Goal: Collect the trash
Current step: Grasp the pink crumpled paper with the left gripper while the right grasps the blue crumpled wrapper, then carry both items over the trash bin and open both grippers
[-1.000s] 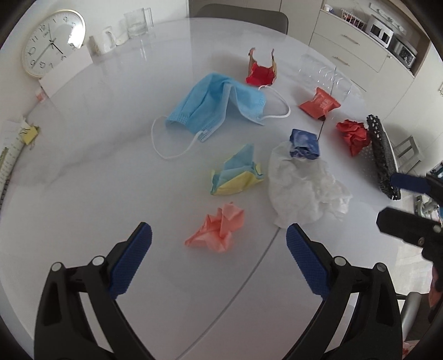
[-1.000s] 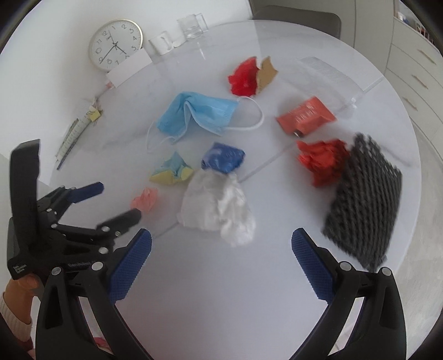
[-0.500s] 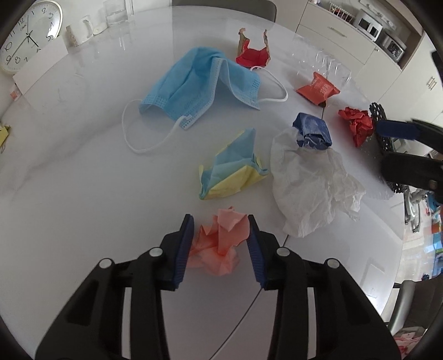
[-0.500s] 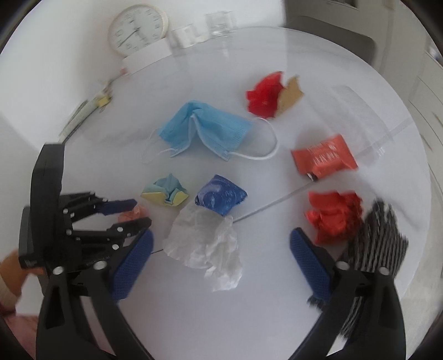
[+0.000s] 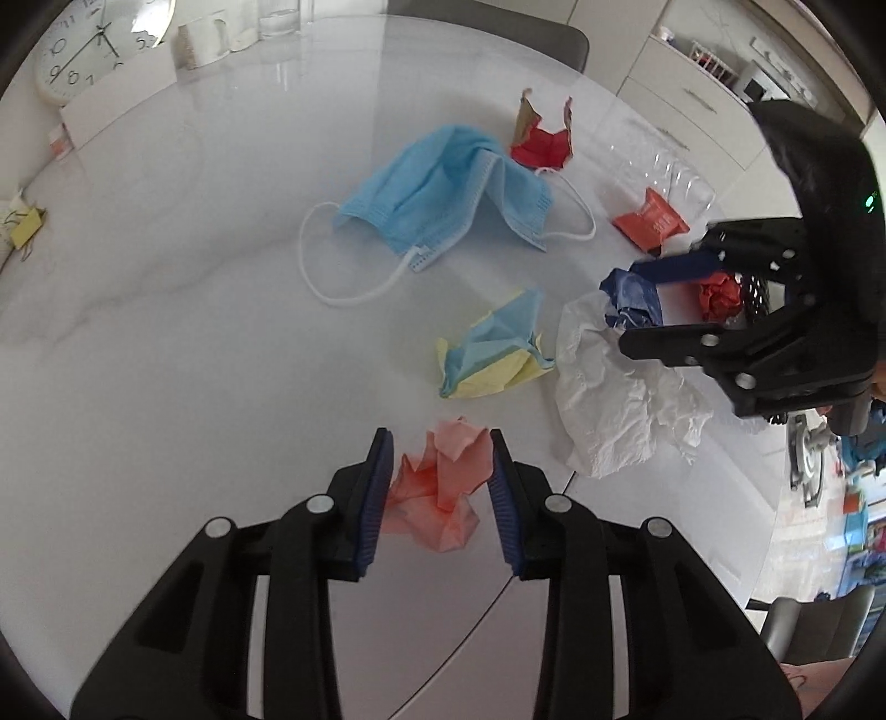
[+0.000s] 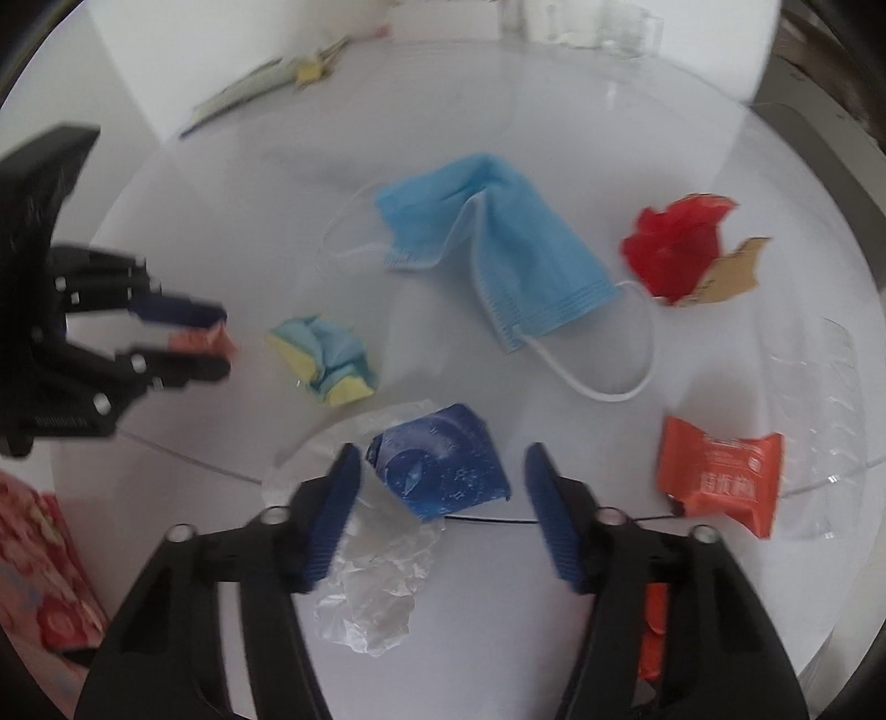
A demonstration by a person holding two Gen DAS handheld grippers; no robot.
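Left wrist view: the left gripper (image 5: 440, 487) has its blue pads (image 5: 377, 498) nearly together, closing on a crumpled pink paper (image 5: 443, 490) that lies on the white table (image 5: 166, 332); both pads press the wad's sides. Right wrist view, somewhat blurred: the right gripper (image 6: 437, 509) stands about half apart and is closing, with a crumpled dark blue wrapper (image 6: 443, 465) between its pads; the left pad is at the wrapper's edge, while a gap shows at the right pad. The wrapper sits on a crumpled white tissue (image 6: 376, 587). Just beyond lie a blue and yellow paper wad (image 6: 326, 360) and a light blue face mask (image 6: 498, 243) with white ear loops. A crumpled red paper with brown card (image 6: 686, 255) lies farther off. An orange snack packet (image 6: 720, 471) bears white printing too blurred to read. Beside it rests a clear plastic tray (image 6: 830, 387). At the table's far edge a round wall clock (image 5: 72, 50) leans, its numerals partly visible.
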